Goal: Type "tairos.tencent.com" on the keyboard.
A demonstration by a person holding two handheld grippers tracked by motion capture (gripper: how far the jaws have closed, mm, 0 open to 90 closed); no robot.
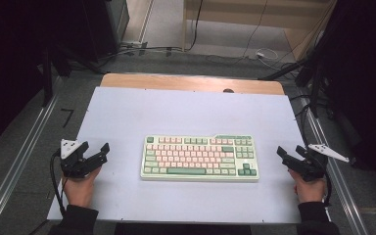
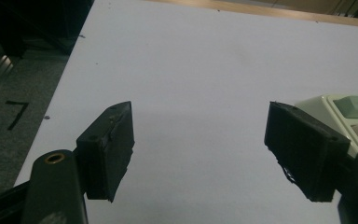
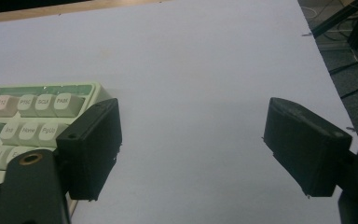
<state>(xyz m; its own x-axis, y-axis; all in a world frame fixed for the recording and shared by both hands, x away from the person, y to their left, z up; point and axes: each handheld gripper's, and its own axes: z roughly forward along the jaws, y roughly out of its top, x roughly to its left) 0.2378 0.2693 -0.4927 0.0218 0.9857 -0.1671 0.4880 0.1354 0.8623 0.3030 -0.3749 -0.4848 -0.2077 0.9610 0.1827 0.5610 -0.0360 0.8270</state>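
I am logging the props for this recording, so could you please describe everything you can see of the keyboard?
The keyboard is a compact one with a cream, plastic-looking case, pale pink and cream keys, and green accent keys, including the space bar. It lies flat, square to the table's near edge, at the middle of the white table cover. Nothing touches it: the left tool and right tool sit open beside its ends.

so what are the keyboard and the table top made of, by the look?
Keyboard: likely moulded plastic, matte cream case with pink and green keycaps, printed legends showing in the right gripper view. Table top: a smooth, matte pale sheet, maybe laminate or paper, over a wood-look board showing along the far edge.
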